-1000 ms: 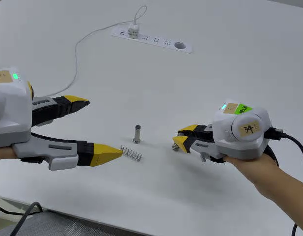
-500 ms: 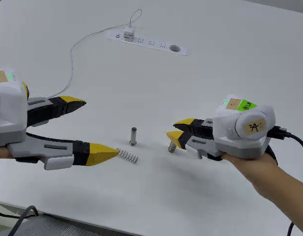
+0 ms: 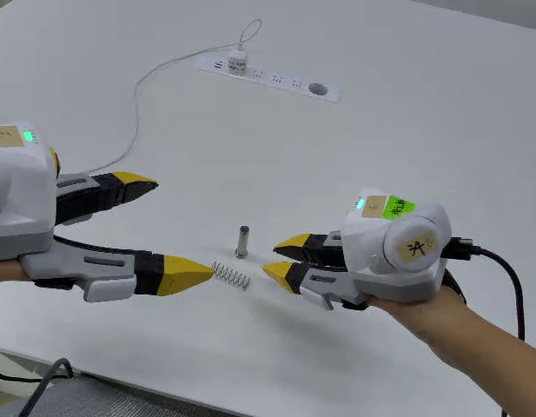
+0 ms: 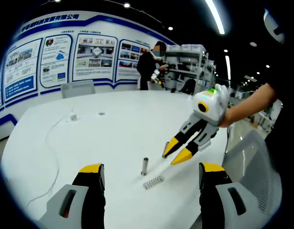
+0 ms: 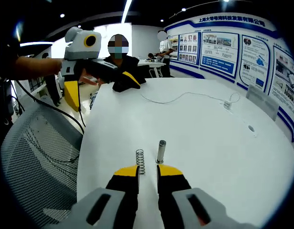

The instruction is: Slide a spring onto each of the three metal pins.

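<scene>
The spring (image 5: 140,161) lies flat just ahead of the right gripper (image 5: 147,171), axis along its narrowly parted, empty jaws; the left gripper (image 3: 182,228) gapes wide.

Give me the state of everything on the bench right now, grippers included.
Pin: standing upright, bare, no spring on it.
Spring: lying on its side beside the pin, loose.
Left gripper: wide open, empty.
Right gripper: slightly open, empty, tips pointed toward the pin and spring.
Power strip: one charger plugged in.
</scene>
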`<state>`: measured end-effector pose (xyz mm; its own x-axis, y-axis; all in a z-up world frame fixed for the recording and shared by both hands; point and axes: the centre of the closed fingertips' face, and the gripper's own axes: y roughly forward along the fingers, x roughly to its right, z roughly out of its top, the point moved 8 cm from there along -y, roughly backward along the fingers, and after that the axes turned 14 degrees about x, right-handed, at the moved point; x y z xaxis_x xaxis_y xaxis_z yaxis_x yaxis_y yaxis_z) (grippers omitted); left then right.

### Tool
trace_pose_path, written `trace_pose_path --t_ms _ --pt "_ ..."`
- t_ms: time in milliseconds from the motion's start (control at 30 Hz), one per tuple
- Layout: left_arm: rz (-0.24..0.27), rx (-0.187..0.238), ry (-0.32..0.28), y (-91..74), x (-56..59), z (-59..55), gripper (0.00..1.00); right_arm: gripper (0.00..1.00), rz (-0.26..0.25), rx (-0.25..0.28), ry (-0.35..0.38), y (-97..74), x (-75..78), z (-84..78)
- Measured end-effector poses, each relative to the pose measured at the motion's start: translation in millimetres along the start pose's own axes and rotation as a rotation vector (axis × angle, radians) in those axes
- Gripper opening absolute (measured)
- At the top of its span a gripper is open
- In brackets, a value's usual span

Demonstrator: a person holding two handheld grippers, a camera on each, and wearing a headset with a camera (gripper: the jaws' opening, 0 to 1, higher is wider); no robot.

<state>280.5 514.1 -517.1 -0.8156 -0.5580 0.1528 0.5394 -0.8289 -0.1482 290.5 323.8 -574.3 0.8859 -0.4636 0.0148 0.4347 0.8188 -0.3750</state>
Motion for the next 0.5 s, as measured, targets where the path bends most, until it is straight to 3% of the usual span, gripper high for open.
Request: trace_pose_path --t_ms 167,500 --pt "0.004 -0.003 -0.001 -2.1 -0.7 -0.6 0.83 0.15 0.036 -0.044 0.002 15.4 -5.6 -10.8" --pt "0.024 -0.002 -0.006 -5.7 -6.2 0.3 0.83 0.15 0.052 -0.108 0.011 39.1 -8.4 -27.8"
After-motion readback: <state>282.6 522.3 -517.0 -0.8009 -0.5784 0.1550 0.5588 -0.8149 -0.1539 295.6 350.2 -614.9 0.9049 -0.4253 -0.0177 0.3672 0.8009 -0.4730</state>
